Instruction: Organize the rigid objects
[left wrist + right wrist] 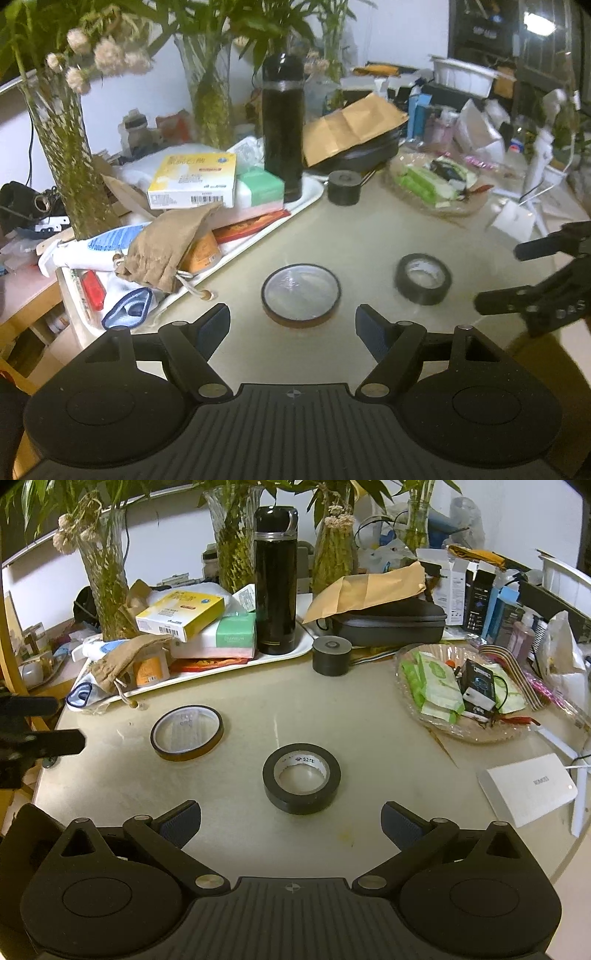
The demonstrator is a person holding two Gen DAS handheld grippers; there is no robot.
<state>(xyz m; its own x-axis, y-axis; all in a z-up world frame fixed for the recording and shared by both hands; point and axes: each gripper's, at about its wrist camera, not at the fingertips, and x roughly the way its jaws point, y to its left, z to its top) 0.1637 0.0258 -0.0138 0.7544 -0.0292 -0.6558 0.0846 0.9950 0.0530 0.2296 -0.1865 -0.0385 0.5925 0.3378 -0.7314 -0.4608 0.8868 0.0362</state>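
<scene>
The black tape (423, 278) is motion-blurred in the left view; the right hand-held gripper (532, 273) is cut off by that view's edge.

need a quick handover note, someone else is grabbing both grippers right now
Left gripper: jaws open, empty, lined up just short of the amber tape roll.
Right gripper: jaws open, empty, facing the black tape roll.
Both rolls lie flat and apart on the bare tabletop. A small dark cylinder stands farther back, next to the white tray that carries the black flask.
Done: nothing looks picked up yet.
Left: grasp each roll and put it away; where they should go is not shown.
</scene>
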